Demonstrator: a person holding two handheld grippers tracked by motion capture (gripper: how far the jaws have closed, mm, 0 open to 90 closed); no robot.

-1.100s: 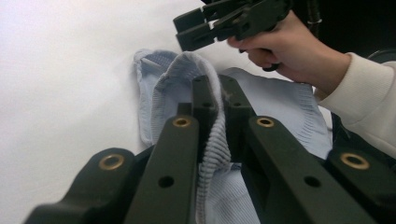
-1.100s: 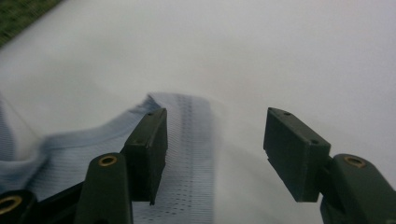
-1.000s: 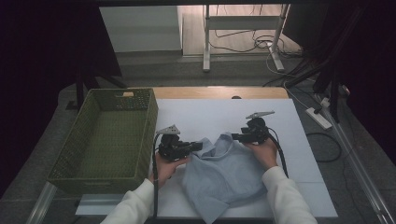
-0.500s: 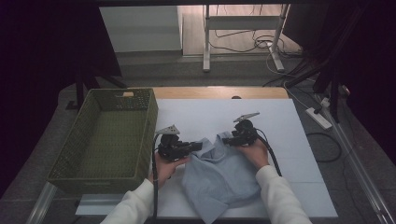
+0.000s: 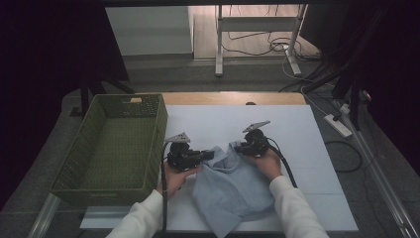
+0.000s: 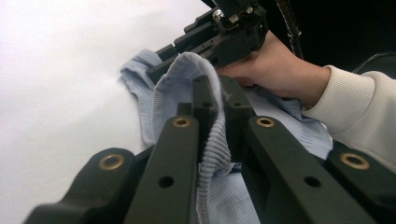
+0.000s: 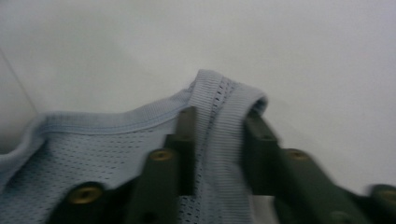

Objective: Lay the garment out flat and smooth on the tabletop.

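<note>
A light blue mesh garment (image 5: 233, 191) lies crumpled on the white table cover (image 5: 218, 121). My left gripper (image 5: 208, 155) is at its upper left corner. In the left gripper view that gripper (image 6: 215, 88) is shut on a ribbed edge of the garment (image 6: 182, 79). My right gripper (image 5: 237, 148) is at the garment's upper right. Its jaws have just been closing. In the right gripper view they (image 7: 219, 126) press from both sides on a ribbed band of the garment (image 7: 93, 154). The two grippers point toward each other, a short way apart.
A green woven basket (image 5: 79, 148) stands at the left of the table, its right wall close to my left hand. White cover lies bare behind the garment and to its right. Cables (image 5: 287, 163) trail from the grippers.
My right gripper moved left and slightly down onto the garment's top edge and its jaws closed on the ribbed band. The left gripper kept still, holding its edge.
</note>
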